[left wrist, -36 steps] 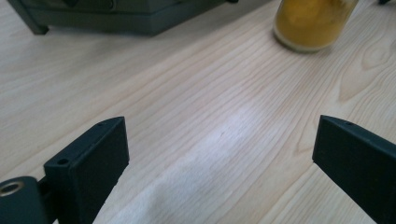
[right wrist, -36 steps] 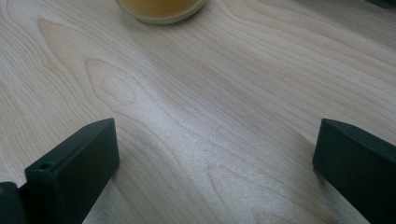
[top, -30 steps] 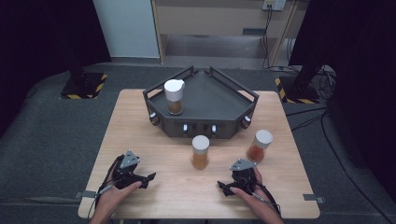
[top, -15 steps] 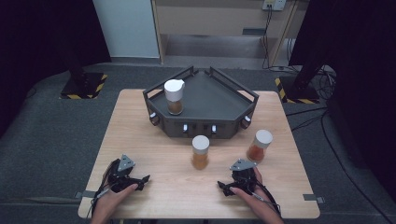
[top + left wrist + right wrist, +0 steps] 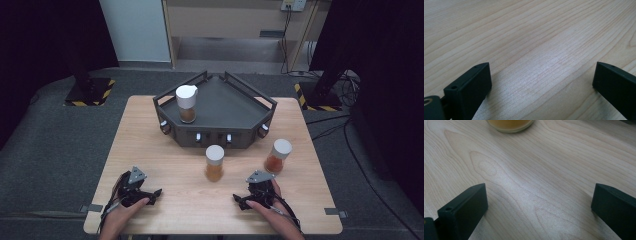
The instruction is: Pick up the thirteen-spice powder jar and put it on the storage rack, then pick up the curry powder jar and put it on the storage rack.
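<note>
Three white-lidded jars hold orange-brown contents. One jar (image 5: 187,104) stands on the dark tray (image 5: 235,107); a second (image 5: 214,163) and a third (image 5: 278,156) stand on the wooden table (image 5: 165,150) in front of it. My left gripper (image 5: 152,194) (image 5: 541,82) rests low near the front edge. Its jaws have just been opening and stand wide apart over bare wood, nothing between them. My right gripper (image 5: 239,201) (image 5: 539,202) lies open too, with a jar's base (image 5: 510,125) a short way ahead of it.
The tray has raised rails and small knobs along its front face (image 5: 215,137). Bare wood lies between the two grippers. Beyond the table are dark floor mats and a black stand on each side with yellow-black tape (image 5: 90,92).
My left hand has drawn slightly back toward the front-left of the table. The right hand and all three jars have kept still.
</note>
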A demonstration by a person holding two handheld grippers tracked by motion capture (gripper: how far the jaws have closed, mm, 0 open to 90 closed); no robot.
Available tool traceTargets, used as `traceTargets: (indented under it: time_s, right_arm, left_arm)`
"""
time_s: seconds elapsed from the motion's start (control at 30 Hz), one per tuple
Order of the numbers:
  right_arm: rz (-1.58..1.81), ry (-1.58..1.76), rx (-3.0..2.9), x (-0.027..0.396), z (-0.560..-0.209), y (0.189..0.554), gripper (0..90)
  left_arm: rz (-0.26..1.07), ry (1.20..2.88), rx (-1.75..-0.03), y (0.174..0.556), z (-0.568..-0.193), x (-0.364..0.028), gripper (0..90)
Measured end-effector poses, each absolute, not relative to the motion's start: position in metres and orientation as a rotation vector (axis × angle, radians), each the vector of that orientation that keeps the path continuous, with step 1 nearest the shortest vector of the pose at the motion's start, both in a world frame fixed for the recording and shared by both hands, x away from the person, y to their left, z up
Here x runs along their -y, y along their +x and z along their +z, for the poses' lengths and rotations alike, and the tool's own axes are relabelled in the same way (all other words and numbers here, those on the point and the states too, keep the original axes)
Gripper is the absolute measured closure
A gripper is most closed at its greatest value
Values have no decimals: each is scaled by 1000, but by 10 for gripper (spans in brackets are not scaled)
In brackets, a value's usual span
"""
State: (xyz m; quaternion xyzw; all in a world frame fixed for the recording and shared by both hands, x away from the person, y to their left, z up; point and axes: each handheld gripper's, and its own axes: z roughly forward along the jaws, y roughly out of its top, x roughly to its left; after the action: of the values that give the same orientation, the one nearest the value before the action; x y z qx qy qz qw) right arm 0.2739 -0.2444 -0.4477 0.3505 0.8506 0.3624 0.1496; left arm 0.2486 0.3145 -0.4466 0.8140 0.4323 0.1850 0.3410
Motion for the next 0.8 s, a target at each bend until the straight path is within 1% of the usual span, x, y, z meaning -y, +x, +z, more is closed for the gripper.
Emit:
traceTargets:
  time_s: [0.13,0.2,0.33,0.8]
  right_arm:
    - [1042,1009,-2445,244,-447,274,7]
    - [1031,1008,-2450,244,-445,275,43]
    - [1086,1021,-2447,247,-439,277,37]
    - [1086,943,-2474,230,-405,293,42]
  left_arm:
    - [484,2114,-1133,248,-447,-314,4]
    - [476,2114,-1131,249,-447,-314,3]
    - [476,2115,-1131,249,-447,-314,1]
    - [473,2114,-1133,250,-447,-314,0]
